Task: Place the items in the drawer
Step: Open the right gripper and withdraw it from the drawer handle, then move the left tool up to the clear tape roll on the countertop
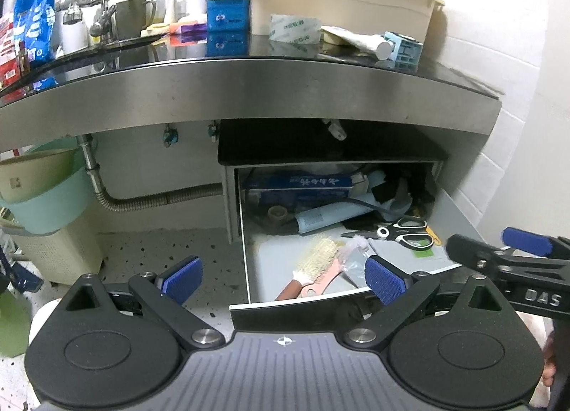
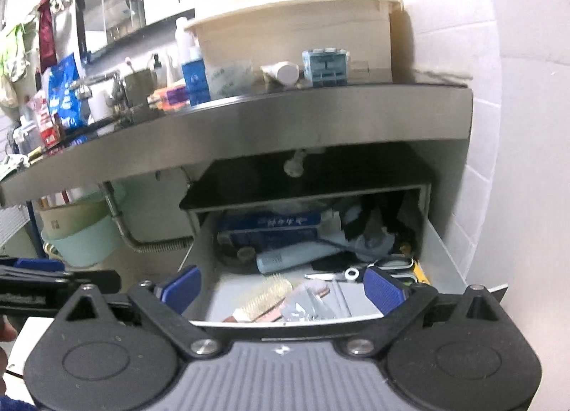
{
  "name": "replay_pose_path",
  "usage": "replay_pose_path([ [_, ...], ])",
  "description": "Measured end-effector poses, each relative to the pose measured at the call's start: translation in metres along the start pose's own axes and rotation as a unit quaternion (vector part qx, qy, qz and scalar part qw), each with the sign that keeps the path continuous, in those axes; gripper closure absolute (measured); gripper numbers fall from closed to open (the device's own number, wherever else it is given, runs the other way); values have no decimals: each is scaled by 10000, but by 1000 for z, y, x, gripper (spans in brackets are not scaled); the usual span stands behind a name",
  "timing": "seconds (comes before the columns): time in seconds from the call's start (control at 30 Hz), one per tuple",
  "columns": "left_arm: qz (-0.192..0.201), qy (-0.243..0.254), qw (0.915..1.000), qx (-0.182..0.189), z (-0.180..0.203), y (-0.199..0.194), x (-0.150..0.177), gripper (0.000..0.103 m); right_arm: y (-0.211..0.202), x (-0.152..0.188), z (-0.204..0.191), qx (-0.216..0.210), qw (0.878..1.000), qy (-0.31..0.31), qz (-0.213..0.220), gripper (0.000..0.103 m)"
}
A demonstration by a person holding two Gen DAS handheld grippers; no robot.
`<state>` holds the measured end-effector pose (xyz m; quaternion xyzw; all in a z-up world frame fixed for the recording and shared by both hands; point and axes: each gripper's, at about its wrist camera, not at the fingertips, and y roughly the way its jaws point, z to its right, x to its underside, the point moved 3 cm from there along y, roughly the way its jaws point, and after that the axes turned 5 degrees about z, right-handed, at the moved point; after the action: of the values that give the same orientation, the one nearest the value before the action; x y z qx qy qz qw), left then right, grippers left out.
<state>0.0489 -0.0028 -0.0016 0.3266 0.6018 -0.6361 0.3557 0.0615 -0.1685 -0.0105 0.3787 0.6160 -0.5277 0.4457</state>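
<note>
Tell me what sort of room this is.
Probably a bathroom or washroom vanity: a faucet on the dark counter, a cup holding a toothbrush, and drain pipe below, beside the open drawer.

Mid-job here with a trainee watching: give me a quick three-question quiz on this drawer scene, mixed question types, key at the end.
1. True or false: the drawer under the counter is pulled open.
2. Which lies in the drawer? A) scissors B) tape roll C) blue ice-cube tray
3. Fill in: the jaws of the left gripper and right gripper are both ____, holding nothing.

Key: 1 true; 2 A (tape roll and tray sit on the counter); 3 open.
</note>
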Motion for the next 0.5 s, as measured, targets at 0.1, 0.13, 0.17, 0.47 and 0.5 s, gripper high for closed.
replay_pose_path([
  [0.1,26,35,10000,-27,1,1,-5,6,-7,-3,0,-25,9998,-105,170,5],
  [0.13,35,48,10000,-38,2,1,-7,7,-9,-4,1,-13,9997,-140,220,5],
  [0.17,63,100,9999,-95,3,0,-9,9,-11,-5,2,-19,9996,-124,244,5],
  [0.47,214,384,9989,141,4,0,-56,11,-13,-2,10,-80,9996,117,243,5],
  [0.5,181,448,9987,177,4,2,-63,11,-13,-2,10,-87,9996,115,257,5],
])
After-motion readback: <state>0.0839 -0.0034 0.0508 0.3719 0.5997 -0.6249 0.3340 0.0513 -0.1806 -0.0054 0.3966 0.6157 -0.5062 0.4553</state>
